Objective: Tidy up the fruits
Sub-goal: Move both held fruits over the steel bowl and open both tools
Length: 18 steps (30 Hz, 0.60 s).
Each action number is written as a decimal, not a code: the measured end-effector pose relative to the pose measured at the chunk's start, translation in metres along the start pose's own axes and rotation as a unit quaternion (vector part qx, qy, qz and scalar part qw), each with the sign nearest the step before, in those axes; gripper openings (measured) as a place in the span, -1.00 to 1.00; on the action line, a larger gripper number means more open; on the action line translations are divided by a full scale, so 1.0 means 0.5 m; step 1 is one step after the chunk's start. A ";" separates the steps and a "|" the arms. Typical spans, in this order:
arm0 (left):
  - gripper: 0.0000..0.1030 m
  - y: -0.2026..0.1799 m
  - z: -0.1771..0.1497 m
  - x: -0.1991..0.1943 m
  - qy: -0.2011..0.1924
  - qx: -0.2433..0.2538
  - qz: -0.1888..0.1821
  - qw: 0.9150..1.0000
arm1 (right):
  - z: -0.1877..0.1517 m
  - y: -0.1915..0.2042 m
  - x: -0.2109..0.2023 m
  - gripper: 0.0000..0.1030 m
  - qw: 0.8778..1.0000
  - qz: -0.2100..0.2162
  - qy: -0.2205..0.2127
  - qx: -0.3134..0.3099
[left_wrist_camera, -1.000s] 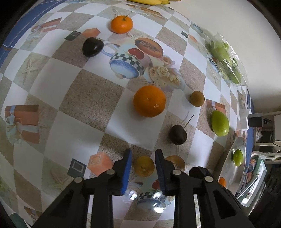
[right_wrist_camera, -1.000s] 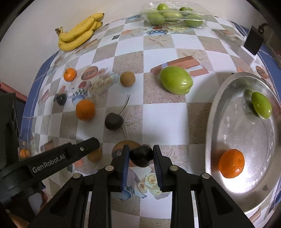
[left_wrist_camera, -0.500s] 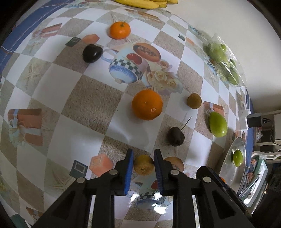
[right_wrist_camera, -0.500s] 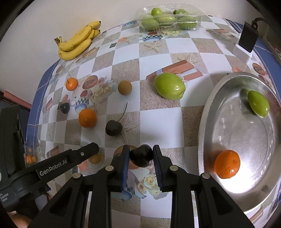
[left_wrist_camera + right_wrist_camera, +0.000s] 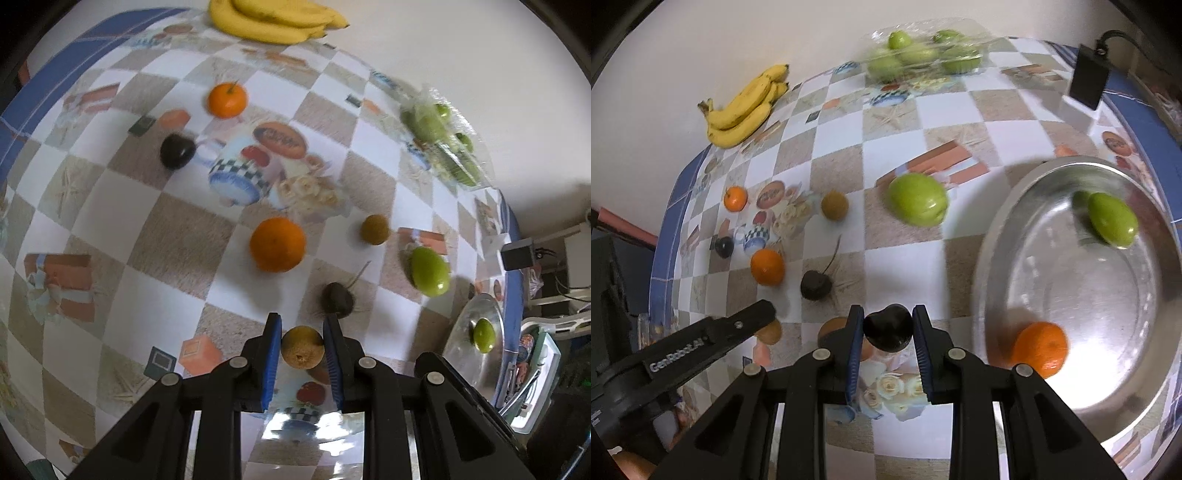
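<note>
My left gripper (image 5: 303, 349) is clenched on a small brown fruit (image 5: 303, 352), its blue pads pressing both sides, and my right gripper (image 5: 887, 330) is grasping a dark plum (image 5: 887, 332) the same way. Both hang over the near part of the tabletop (image 5: 897, 266). The metal tray (image 5: 1145, 391) sits at the tabletop's right edge, holding an orange (image 5: 1041, 349) near its front rim and a green fruit (image 5: 1112, 218) toward its back; most of its floor is bare. Between my right gripper and the tray rim I see open checkered cloth. A green apple (image 5: 918, 199) lies mid-table, a dark stemmed fruit (image 5: 815, 284) and another orange (image 5: 767, 267) further left. Bananas (image 5: 744, 107) and a bag of green fruit (image 5: 923, 51) line the far edge by the wall.
</note>
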<state>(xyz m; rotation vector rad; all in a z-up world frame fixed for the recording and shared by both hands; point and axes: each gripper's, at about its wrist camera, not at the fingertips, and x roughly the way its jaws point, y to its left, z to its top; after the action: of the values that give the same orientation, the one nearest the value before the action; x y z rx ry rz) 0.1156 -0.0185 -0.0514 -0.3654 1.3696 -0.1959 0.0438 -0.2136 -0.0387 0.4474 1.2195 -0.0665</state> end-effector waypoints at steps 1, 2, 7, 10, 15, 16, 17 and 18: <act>-0.52 -0.008 0.000 -0.004 -0.004 0.006 0.000 1.000 | 0.001 -0.006 -0.003 -0.47 1.000 -0.002 -0.003 0.003; -0.52 -0.019 -0.002 -0.009 -0.008 0.015 -0.002 1.000 | 0.003 -0.016 -0.008 -0.47 1.000 -0.005 -0.006 0.009; -0.52 -0.073 -0.009 -0.015 -0.016 0.050 -0.009 0.999 | 0.011 -0.067 -0.028 -0.47 0.999 -0.011 -0.016 0.042; -0.52 -0.115 -0.022 -0.014 -0.022 0.080 -0.006 0.996 | 0.014 -0.097 -0.043 -0.47 0.998 -0.014 -0.027 0.060; -0.52 -0.187 -0.054 -0.006 -0.022 0.133 -0.013 0.991 | 0.015 -0.146 -0.064 -0.46 0.995 -0.026 -0.038 0.087; -0.52 -0.208 -0.063 -0.003 -0.023 0.151 -0.011 0.988 | 0.014 -0.157 -0.069 -0.46 0.994 -0.031 -0.040 0.094; -0.52 -0.224 -0.070 0.000 -0.025 0.165 -0.010 0.986 | 0.014 -0.165 -0.072 -0.46 0.994 -0.035 -0.042 0.099; -0.52 -0.235 -0.077 0.001 -0.026 0.173 -0.010 0.985 | 0.013 -0.175 -0.077 -0.46 0.993 -0.038 -0.044 0.104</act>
<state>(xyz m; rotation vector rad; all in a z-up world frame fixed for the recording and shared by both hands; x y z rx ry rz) 0.0870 -0.1332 -0.0150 -0.0924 1.2521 -0.4313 0.0109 -0.3029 -0.0275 0.5735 1.1465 -0.2786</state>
